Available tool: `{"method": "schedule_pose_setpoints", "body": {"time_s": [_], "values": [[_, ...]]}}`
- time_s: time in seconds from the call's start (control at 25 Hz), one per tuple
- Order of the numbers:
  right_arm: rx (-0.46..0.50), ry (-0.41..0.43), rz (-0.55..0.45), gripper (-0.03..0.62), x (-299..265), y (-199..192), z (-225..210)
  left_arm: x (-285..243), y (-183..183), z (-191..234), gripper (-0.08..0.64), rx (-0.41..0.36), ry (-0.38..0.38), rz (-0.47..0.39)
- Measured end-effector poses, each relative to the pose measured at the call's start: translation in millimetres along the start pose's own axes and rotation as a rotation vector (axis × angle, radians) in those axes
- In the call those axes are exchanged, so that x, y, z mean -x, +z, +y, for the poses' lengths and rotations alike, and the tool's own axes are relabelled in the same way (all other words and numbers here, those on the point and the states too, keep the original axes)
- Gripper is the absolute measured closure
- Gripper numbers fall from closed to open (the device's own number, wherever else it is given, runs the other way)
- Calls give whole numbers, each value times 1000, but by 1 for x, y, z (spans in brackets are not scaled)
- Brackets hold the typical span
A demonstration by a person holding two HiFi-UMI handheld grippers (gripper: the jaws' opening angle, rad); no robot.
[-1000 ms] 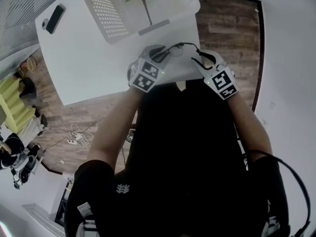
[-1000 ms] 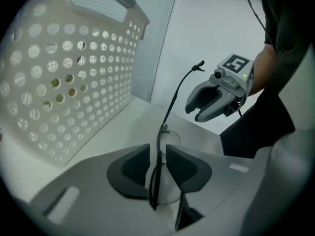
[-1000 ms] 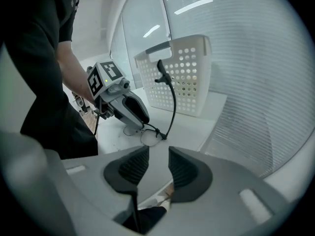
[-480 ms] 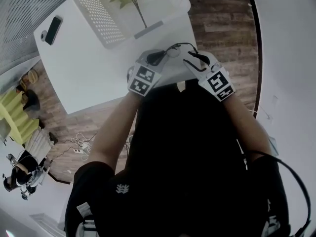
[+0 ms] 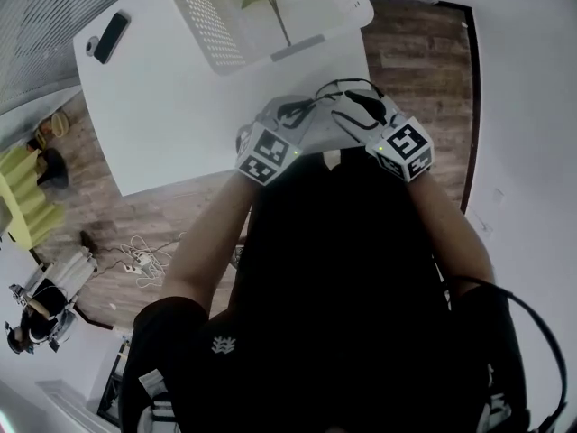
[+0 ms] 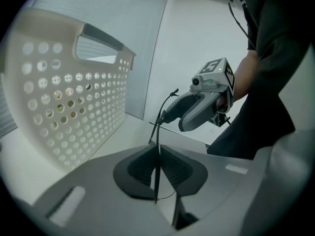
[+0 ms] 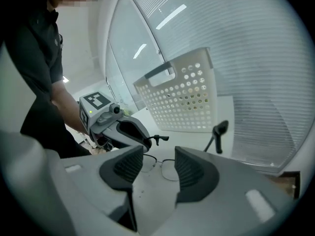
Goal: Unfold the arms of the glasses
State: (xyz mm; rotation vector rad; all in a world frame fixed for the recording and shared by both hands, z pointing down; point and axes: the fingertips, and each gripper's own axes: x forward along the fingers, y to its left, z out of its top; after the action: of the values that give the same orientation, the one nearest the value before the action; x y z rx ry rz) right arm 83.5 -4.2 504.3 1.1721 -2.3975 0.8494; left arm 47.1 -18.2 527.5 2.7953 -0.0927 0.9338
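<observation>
Because the left tool (image 6: pixel 158 156) is clamped tight on the glasses (image 6: pixel 158 132), it holds them steady just in front of the white basket (image 6: pixel 74 107). The right tool (image 7: pixel 158 167) is opening its jaws with nothing between them, likely to catch an arm next.

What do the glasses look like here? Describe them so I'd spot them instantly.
Start at the white table and find the perforated white basket at its far edge. Just in front of it, the left tool pinches the glasses by one arm. They are the only thin, dark wire frame in sight.
</observation>
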Motion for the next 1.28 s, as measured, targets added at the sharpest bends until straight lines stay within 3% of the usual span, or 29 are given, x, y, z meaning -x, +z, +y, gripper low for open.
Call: {"method": "schedule_pose_setpoints", "body": {"time_s": [0.76,1.08,1.28], "values": [[72,120,-90,400,3,39,50,19,-4,-11,518,-46,27,-38],[90,154,-91,400,4,43,71,43,-5,-19,488,-30,57,-73],[87,102,-66,400,7,35,68,50,-17,-18,486,19,118,-45]]}}
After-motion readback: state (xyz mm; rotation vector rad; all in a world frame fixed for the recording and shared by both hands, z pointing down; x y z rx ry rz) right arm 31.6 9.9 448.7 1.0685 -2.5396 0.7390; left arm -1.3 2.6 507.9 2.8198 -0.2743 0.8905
